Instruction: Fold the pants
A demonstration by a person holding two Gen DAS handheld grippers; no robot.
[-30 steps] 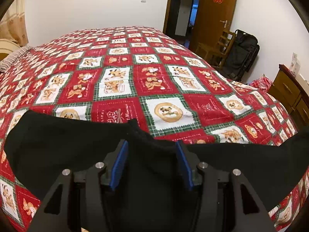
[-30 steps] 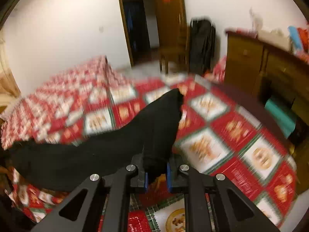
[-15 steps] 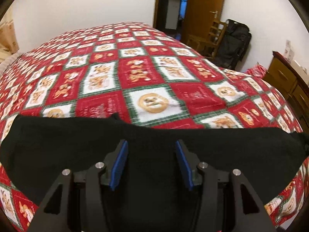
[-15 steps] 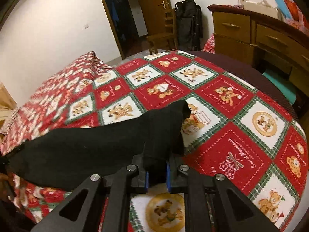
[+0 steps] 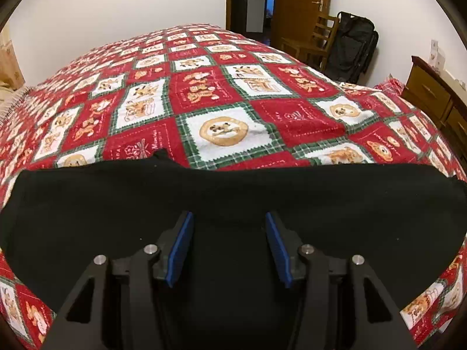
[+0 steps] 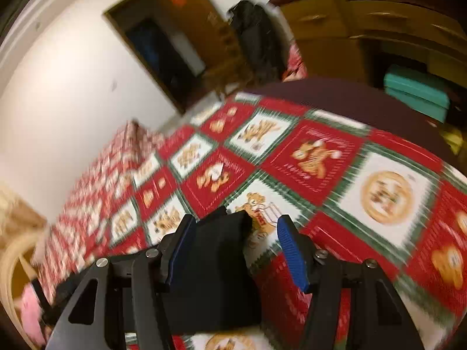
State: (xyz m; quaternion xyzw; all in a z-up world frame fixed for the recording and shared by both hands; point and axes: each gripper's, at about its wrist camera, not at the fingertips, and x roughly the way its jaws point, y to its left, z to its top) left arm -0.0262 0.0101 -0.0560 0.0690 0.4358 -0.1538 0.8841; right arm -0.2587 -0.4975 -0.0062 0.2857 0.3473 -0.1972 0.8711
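The black pants point(image 5: 122, 204) lie flat in a wide band across the near edge of the bed. My left gripper point(image 5: 229, 246) is open just above them, its blue pads point(image 5: 181, 248) spread with black cloth below. In the right wrist view, blurred by motion, my right gripper point(image 6: 233, 248) is open over the end of the pants point(image 6: 216, 259). That cloth end lies between the fingers, close to the left pad point(image 6: 181, 248), and nothing grips it.
The bed has a red, green and white patchwork quilt point(image 5: 227, 93). A wooden dresser point(image 5: 437, 99) stands to the right, a chair point(image 5: 309, 43) and a black bag point(image 5: 353, 43) beside the open door point(image 5: 297, 5). A teal box point(image 6: 417, 90) sits near the dresser.
My right gripper was shut on the pants' end and has opened and let it go; that view has swung and tilted. The pants have gone from lifted to flat. The left gripper stayed open.
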